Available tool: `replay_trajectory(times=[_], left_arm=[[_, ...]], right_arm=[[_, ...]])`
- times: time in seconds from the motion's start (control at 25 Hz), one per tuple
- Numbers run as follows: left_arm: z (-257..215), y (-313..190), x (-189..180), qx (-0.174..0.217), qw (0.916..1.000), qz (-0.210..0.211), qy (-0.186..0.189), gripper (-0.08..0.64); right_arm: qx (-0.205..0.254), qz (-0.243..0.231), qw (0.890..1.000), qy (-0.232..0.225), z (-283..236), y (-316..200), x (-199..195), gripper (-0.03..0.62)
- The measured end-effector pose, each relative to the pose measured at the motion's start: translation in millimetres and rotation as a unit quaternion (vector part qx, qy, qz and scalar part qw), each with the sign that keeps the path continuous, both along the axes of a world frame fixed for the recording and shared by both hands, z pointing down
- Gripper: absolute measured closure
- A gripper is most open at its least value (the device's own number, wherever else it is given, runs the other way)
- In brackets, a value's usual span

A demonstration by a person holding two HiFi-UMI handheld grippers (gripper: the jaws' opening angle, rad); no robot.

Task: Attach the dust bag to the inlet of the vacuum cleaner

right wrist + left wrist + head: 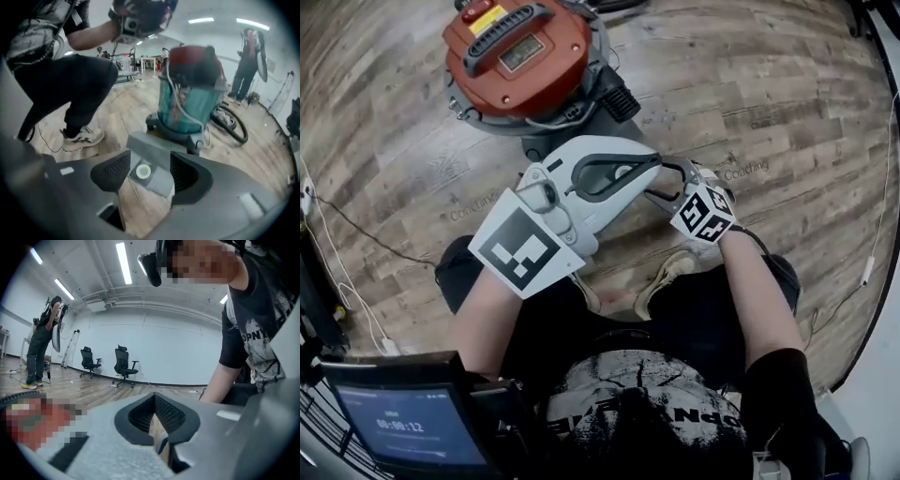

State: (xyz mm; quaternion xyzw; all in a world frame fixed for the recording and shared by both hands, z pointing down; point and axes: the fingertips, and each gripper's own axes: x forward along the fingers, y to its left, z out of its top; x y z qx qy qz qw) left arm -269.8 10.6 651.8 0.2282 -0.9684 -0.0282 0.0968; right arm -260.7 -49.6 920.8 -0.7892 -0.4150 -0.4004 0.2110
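The left gripper [157, 426] is clenched. Its two ribbed pads [168, 416] meet, and nothing is held between them. In the head view it lies nearly level above the person's legs, with its tips toward 2 o'clock and its marker cube [525, 248] at the 7 o'clock end.

The right gripper [147, 174] is released, with its jaws standing wide apart and tilted down at the wood floor [769, 103]. The dust bag [151, 149] shows in the gap between them. It is a flat grey piece with a pale ring [143, 171] on its upper face. The pads appear clear of the bag, though the wide-angle view leaves contact uncertain.

The vacuum cleaner [520, 52] stands upright on the floor at 12 o'clock from the person. It has an orange-red lid [567, 42] with a black handle [506, 28] over a teal drum [187, 108]. The dust bag lies on the floor outside the drum, just in front of the wheeled base, at 6 o'clock from it in the right gripper view. A black hose [236, 126] curls on the floor at 3 o'clock from the drum.

Other items:
- A screen [408, 422] sits at 8 o'clock in the head view.
- A pale shoe [82, 137] rests on the floor at 9 o'clock from the drum.
- Two office chairs [124, 363] stand by the far wall in the left gripper view.
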Motion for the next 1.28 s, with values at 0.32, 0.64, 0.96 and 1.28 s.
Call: replay_trajectory(times=[0.32,0.64,0.96,1.28], left_arm=[[79.6,-4.7,11.6,-0.003,0.9974,-0.035,0.063,0.555],[118.4,-24.4,19.3,-0.003,0.9931,-0.062,0.099,0.555],[126.7,-16.9,10.0,0.046,0.9895,-0.066,0.12,0.555],[136.2,-9.6,9.2,0.069,0.9853,-0.07,0.14,0.555]], right_arm=[[0.136,0.078,0.987,-0.044,164.7,-11.5,-42.7,0.311],[0.203,0.094,0.971,-0.085,231.5,-21.6,-58.1,0.29],[0.215,0.132,0.966,-0.064,239.5,-29.6,-60.3,0.324],[0.212,0.115,0.967,-0.081,237.4,-31.3,-49.6,0.447]])
